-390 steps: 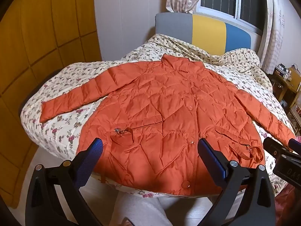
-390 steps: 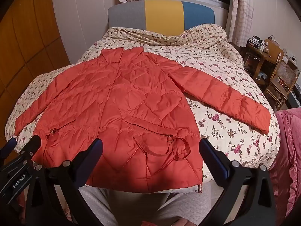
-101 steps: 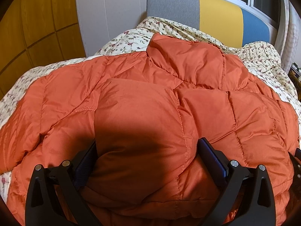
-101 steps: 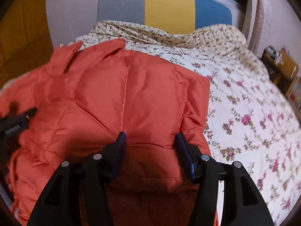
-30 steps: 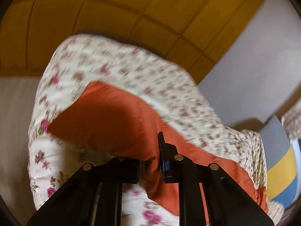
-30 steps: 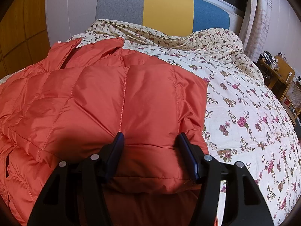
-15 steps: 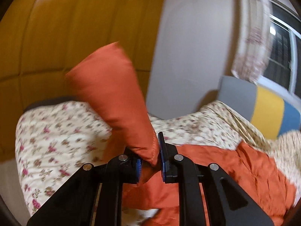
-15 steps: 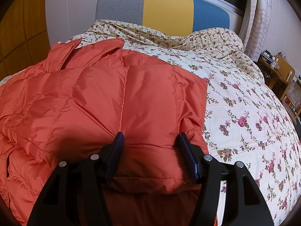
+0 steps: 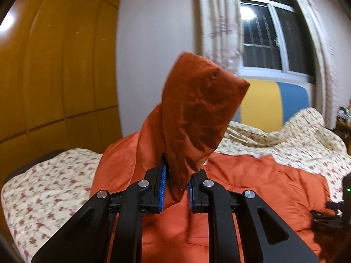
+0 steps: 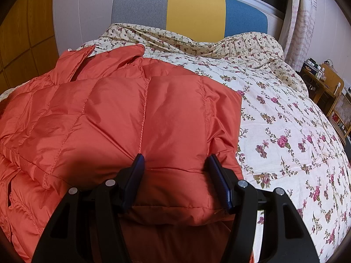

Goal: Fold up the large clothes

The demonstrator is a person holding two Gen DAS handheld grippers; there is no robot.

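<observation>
The left gripper (image 9: 176, 188) was pinched narrow on the left sleeve (image 9: 197, 114) of the orange down jacket (image 10: 122, 118), its blue pads (image 9: 162, 188) biting the fabric a little way back from the cuff. From that grip the sleeve stood up and forward, its loose cuff end pointing toward the window (image 9: 269, 43), while its root ran down and behind into the jacket's body on the floral bedspread (image 9: 43, 188). The body lay ahead of and to the right of this gripper, so the sleeve's long axis looked set to swing rightward and down across the torso.

The right gripper (image 10: 175, 175) rested farther right on the same jacket, its jaws part-way apart and pressed into the padding of the panel already folded over. Its fingertips (image 10: 138, 164) dented the quilting, but whether they truly clamped the fabric or merely pinned it could not be told. The folded edge ended just right of that gripper, with bare bedspread beyond and the headboard (image 10: 193, 15) at the far end.

The left hand alone held the sleeve, and the right seemed placed to steady the bundle while the sleeve came over
</observation>
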